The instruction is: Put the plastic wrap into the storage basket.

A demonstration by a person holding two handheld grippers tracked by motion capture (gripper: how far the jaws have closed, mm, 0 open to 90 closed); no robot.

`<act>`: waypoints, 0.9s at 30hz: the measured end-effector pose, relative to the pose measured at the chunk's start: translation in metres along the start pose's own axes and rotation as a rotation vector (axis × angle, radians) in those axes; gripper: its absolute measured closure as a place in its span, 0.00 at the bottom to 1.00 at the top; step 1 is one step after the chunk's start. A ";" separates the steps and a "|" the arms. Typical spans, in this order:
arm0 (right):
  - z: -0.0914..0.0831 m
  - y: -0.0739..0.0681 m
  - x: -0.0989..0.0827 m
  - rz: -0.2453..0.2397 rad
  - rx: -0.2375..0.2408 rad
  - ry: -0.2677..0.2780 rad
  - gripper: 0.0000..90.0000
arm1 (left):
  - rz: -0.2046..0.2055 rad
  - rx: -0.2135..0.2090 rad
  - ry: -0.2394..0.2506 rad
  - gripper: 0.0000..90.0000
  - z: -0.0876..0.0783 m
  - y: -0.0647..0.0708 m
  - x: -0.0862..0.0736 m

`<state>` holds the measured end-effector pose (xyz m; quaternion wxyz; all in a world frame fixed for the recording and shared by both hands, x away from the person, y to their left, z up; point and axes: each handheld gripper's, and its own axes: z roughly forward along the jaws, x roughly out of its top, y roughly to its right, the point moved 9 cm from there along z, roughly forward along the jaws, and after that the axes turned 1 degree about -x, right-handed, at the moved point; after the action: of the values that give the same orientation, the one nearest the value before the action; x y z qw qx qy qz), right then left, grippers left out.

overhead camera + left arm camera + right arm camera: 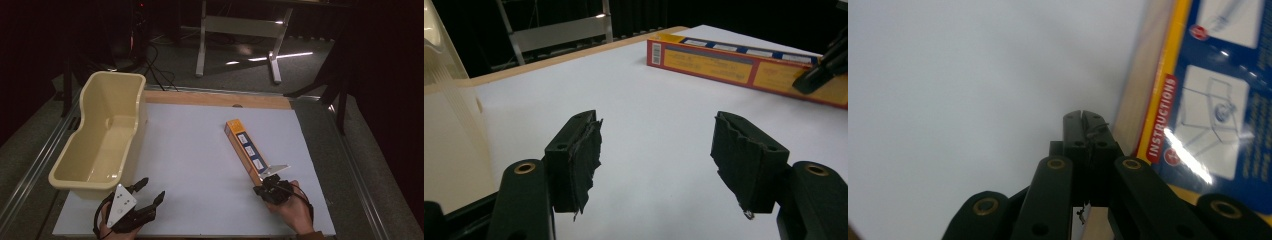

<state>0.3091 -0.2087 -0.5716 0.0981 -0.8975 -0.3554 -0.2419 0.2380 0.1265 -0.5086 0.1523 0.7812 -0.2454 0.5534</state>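
A white tabletop [200, 150] carries a cream plastic tub [102, 135] at its left edge. A long orange-and-blue cardboard box [245, 150] lies right of centre. The right tool [261, 188], jaws closed and empty, sits against the box's near end. The left tool [150, 192] rests wide open, holding nothing.

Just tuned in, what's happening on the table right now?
A person works at a white table with a gripper in each hand. The right gripper, jaws shut with nothing between them, sits at the near end of a long orange box that lies flat, its tips beside the box's edge. The left gripper waits with jaws open and empty, near the corner of an empty cream tub at the table's left.
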 end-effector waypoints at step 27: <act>-0.011 0.067 0.079 -0.025 -0.055 0.043 0.43 | -0.004 0.005 0.004 0.40 0.000 -0.001 0.000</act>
<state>0.4009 -0.2146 -0.5220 0.0781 -0.8899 -0.3578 -0.2720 0.2386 0.1273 -0.5081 0.1519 0.7809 -0.2424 0.5552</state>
